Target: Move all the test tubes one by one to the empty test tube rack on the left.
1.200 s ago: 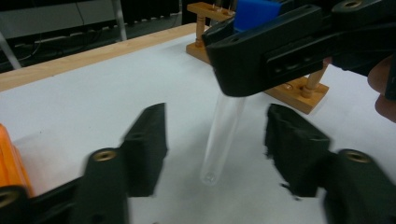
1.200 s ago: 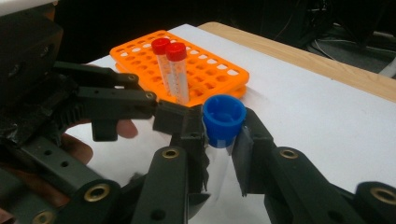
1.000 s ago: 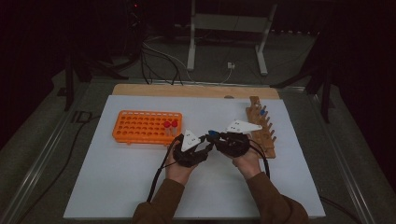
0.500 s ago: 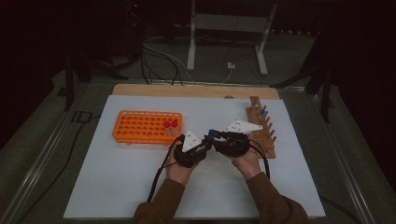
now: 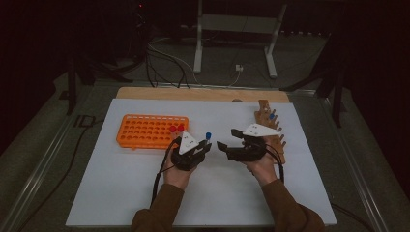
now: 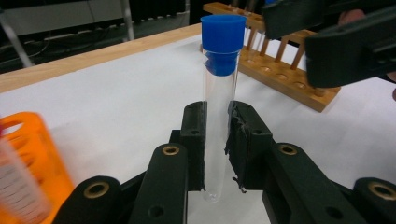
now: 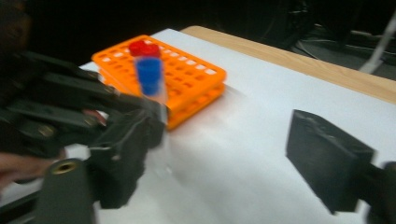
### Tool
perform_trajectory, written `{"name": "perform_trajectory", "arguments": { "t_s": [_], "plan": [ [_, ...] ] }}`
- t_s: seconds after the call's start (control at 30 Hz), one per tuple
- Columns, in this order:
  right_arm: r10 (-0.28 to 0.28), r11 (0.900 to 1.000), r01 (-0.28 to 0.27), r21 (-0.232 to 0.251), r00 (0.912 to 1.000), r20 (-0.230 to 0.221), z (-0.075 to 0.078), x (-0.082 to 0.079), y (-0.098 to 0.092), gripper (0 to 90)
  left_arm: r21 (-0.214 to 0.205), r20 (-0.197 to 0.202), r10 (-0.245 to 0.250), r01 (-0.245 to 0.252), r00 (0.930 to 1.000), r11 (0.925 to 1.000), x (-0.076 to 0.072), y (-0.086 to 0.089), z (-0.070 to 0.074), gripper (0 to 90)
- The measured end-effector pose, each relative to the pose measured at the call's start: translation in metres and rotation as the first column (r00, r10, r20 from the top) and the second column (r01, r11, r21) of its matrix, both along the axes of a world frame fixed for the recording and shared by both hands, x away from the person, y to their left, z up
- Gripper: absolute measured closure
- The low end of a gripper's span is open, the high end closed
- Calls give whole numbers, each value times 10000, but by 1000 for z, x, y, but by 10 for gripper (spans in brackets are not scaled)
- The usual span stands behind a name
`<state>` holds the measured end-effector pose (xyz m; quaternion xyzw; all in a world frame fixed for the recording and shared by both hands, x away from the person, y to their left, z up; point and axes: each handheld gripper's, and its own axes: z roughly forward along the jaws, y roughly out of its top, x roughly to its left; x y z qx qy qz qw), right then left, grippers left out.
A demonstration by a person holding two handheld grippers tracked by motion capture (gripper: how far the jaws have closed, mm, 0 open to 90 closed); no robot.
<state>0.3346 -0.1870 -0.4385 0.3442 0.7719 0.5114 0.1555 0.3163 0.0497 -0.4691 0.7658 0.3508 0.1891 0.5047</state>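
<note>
1. The left gripper (image 6: 216, 140) is clenched tight on a clear tube (image 6: 218, 116) with a blue cap (image 6: 223, 42), and the tube stands upright between its two black pads.
2. From above, that same tube (image 5: 207, 140) pokes up out of the left gripper (image 5: 200, 147), over the white mat (image 5: 121, 193), just right of the orange rack (image 5: 145, 131).
3. The right gripper (image 5: 227, 140) sits just across from it, jaws parted; they have just been opening, and nothing sits between them.
4. In the right gripper view the two pads stand wide apart, with the left gripper and its blue-capped tube (image 7: 150, 79) just beyond the nearer pad (image 7: 121, 158).
5. Two red-capped tubes (image 5: 176, 129) stand in the orange rack, at its right end.
6. The wooden rack (image 5: 270, 130) lies behind the right hand (image 5: 261, 166), with one blue-capped tube (image 5: 271, 116) in it near the far end.
7. No writing can be made out on the tube, the cap or either rack; the grey plates on the grippers carry small marks too tiny to read.
</note>
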Motion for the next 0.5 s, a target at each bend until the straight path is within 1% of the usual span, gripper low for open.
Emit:
{"name": "perform_trajectory", "arguments": {
  "t_s": [0.17,0.27,0.37,0.5],
  "plan": [
    [-392,9989,392,-238,9992,15,-6,0,-8,122,-121,-38,246,-247,9997,9996,-1,15,1,768],
    [-468,9983,467,-346,9989,-21,-8,0,-13,100,-105,-37,344,-345,9994,9994,-1,22,1,768],
    [-577,9978,575,-324,9983,-54,-9,0,-18,60,-68,-5,440,-440,9990,9990,-1,28,3,768],
    [-743,9964,745,-395,9972,57,-10,-1,-24,19,-139,43,582,-581,9983,9982,-2,35,5,768]
  ]
}}
